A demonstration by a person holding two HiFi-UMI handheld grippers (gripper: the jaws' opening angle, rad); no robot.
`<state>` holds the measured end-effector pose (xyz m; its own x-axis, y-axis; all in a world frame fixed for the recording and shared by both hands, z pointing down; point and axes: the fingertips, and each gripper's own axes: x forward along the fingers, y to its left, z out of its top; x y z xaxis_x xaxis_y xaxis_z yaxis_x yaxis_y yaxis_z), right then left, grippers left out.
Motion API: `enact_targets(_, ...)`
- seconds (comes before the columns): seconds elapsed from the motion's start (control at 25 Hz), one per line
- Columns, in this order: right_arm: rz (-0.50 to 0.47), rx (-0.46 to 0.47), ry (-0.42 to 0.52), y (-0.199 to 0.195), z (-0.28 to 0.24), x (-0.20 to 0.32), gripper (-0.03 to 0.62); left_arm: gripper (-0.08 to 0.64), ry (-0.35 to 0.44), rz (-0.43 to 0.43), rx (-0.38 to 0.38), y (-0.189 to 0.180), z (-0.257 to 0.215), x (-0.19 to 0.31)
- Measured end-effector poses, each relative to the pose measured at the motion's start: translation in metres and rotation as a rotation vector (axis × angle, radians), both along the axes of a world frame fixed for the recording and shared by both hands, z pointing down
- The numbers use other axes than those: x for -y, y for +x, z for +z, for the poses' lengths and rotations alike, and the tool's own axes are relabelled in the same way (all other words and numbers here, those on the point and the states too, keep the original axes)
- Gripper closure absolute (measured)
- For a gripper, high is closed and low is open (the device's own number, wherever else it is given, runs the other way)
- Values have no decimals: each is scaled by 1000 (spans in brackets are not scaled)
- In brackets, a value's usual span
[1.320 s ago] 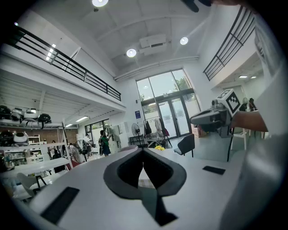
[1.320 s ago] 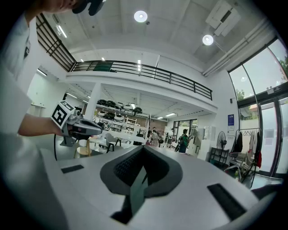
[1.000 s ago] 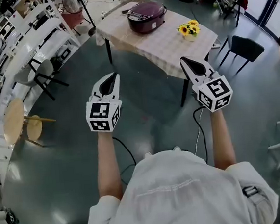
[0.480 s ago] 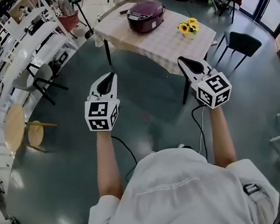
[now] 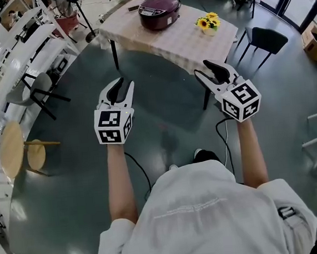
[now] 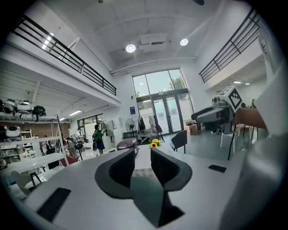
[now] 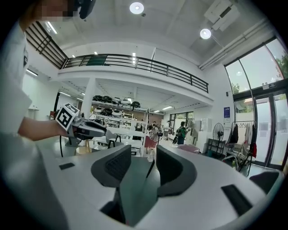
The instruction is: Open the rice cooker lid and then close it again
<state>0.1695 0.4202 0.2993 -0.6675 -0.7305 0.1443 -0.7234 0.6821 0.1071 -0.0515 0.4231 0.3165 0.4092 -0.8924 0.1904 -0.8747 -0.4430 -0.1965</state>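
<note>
On the table stand a closed rice cooker and potted flowers.

A glossy, dark grey-green floor runs under a cloth-covered table, with a black chair beside it. White shelving lines the left, near round wooden stools. Tall glass doors let in daylight. A railed mezzanine and round ceiling lamps sit overhead.
</note>
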Motion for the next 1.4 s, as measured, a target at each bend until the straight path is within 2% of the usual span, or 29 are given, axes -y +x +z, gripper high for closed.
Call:
enact_targets(0.16, 26, 1, 0, -2, 0, 0, 400, 434, -6, 7, -7, -7, 4, -3)
enact_targets(0.44, 12, -17, 6, -20, 2, 15, 400, 434, -14, -9, -20, -20, 6, 9)
enact_targets(0.72, 22, -7, 3, -28, 7, 59, 400, 436, -31, -5, -11, -25, 14, 48)
enact_targets(0.92, 19, 0, -9, -29, 18, 115, 401, 435, -57, -8, -8, -27, 24, 104)
enact_targets(1.4, 17, 44, -40, -29, 31, 317, 400, 435, -93, -31, 1, -31, 31, 290)
